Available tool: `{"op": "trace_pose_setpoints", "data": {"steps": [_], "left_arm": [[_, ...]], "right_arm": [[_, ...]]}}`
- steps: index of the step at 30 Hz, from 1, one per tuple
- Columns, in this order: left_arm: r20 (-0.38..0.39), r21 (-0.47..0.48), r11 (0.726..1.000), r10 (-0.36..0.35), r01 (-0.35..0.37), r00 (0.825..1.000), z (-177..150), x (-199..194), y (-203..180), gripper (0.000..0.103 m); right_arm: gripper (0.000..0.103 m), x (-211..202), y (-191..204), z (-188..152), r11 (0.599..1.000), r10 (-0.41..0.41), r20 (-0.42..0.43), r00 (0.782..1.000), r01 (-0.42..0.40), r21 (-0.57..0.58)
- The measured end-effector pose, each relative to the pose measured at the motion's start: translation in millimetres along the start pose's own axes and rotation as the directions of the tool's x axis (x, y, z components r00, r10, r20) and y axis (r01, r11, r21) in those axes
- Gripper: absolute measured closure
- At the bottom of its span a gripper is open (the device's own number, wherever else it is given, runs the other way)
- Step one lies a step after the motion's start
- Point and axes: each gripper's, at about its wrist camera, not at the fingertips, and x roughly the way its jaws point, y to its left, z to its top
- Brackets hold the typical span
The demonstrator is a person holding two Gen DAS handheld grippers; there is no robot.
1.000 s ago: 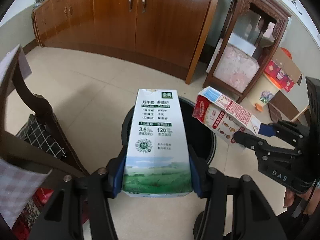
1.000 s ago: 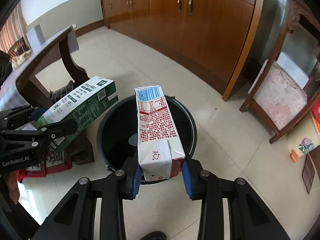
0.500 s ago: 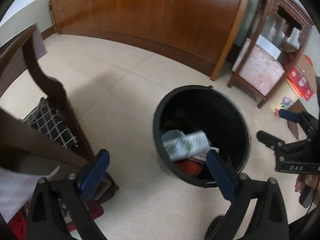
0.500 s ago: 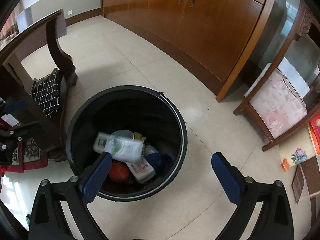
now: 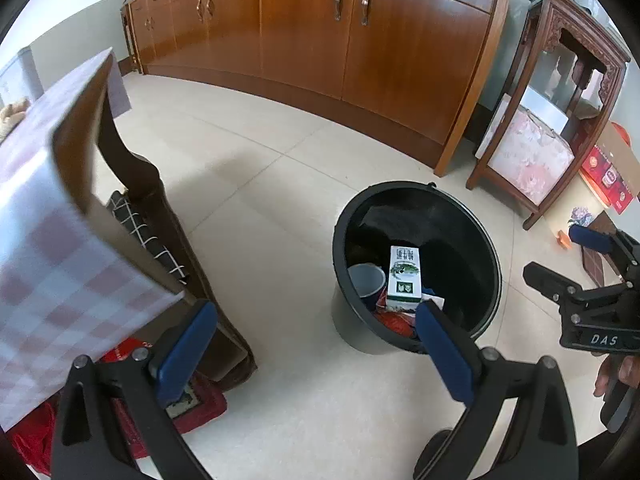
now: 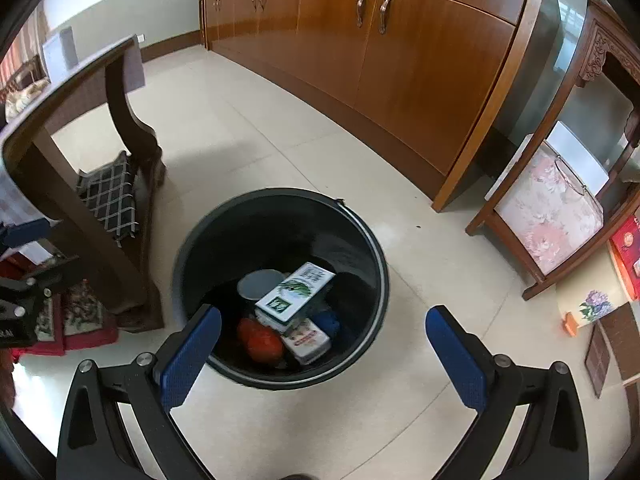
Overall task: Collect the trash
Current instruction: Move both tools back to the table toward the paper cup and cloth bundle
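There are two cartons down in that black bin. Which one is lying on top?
The green-and-white milk carton lies on top, tilted across the pile. The red-and-white carton sits lower, partly under it, beside an orange item in the black bin.

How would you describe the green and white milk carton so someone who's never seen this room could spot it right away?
Find the round black plastic trash bin on the tiled floor before the long wooden cabinets. Inside, the green and white milk carton lies topmost, beside a grey cup. Unlike the red and white carton underneath, it shows a green landscape print.
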Motion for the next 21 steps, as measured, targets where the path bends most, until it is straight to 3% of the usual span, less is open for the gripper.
{"op": "trace_pose_setpoints", "data": {"steps": [21], "left_arm": [[0.093, -0.032, 0.999, 0.047, -0.044, 0.995, -19, -68, 15, 0.003]], "right_arm": [[0.000, -75, 38, -16, 0.999, 0.049, 0.101, 0.994, -0.049, -0.006]]}}
